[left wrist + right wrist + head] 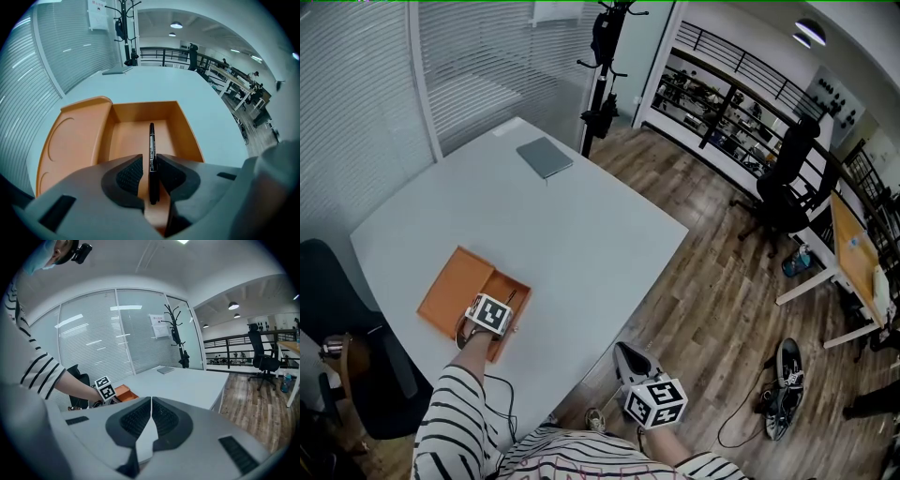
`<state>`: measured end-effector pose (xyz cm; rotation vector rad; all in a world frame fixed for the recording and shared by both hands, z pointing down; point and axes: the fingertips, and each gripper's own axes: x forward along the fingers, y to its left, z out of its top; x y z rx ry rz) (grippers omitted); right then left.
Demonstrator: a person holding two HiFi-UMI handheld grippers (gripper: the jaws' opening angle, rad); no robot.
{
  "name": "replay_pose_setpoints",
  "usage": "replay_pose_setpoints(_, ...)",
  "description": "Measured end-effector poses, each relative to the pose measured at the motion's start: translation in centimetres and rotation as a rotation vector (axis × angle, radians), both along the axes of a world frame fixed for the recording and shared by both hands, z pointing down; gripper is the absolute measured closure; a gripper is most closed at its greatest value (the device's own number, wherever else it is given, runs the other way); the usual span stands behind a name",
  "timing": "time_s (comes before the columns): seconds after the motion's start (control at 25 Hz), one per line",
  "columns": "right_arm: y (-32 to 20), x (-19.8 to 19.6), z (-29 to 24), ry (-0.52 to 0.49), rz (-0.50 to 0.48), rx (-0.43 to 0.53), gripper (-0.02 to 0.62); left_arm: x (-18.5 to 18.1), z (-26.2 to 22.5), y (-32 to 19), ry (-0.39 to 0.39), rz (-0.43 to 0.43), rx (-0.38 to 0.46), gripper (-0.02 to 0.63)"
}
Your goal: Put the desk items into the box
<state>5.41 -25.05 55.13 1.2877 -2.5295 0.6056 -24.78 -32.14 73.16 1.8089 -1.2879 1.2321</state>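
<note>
In the head view, a white bench (581,234) carries an open orange rectangular box (508,285) near its front-left corner, its flat orange lid (453,286) folded out to the left. The left claw (495,311), on an arm in a black-and-white striped sleeve (455,412), hangs over the box's open compartment. A flat grey notebook (545,157) lies well apart, near the far edge. The right claw (623,354) is off the bench, above the brown wooden floor (712,281).

In the left gripper view, the left claw (149,161) is clenched on a slim black pen (151,140) that runs straight along the jaws. The pen's far end reaches out over the box's compartment (136,136), with the lid (70,136) beside it on the left.

In the right gripper view, the right claw (151,401) is clenched with nothing in it, its ribbed pads meeting along a thin line. Beyond it the bench (187,385) stretches away, with the left claw's marker cube (105,389) just beside the orange box (124,391) and the grey notebook (165,370) far back. A black office chair (260,357) stands on the floor to the right.
</note>
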Motion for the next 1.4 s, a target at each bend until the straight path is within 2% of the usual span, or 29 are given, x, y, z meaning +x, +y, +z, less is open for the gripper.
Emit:
replay_pose_setpoints(0.16, 0.1, -0.1, -0.2, -0.005, -0.016, 0.005, 0.569, 0.1, -1.2, -0.1, 0.007, -0.009, 0.041, 0.514)
replay_pose_setpoints(0.48, -0.1, -0.4, -0.8, -0.028, -0.065, 0.023, 0.569, 0.5, -5.0, -0.7, 0.017, -0.045, 0.184, 0.514)
replay_pose_setpoints(0.64, 0.0, -0.8, -1.2, -0.040, -0.098, 0.030, 0.569, 0.8, -8.0, -0.7, 0.040, -0.062, 0.304, 0.517)
replay_pose_setpoints(0.76, 0.2, -1.2, -1.5, -0.051, -0.129, 0.035, 0.569, 1.2, -10.8, 0.0, 0.062, -0.080, 0.389, 0.543)
replay_pose_setpoints(1.12, 0.9, -2.2, -2.7, -0.074, -0.225, 0.069, 0.569, 3.2, -18.6, 3.7, 0.150, -0.129, 0.627, 0.578)
replay_pose_setpoints(1.24, 1.3, -2.6, -3.1, -0.084, -0.262, 0.080, 0.569, 4.0, -20.9, 5.7, 0.149, -0.128, 0.693, 0.583)
replay_pose_setpoints(1.4, 1.9, -3.2, -3.5, -0.094, -0.320, 0.093, 0.569, 5.4, -23.5, 8.8, 0.105, -0.118, 0.781, 0.584)
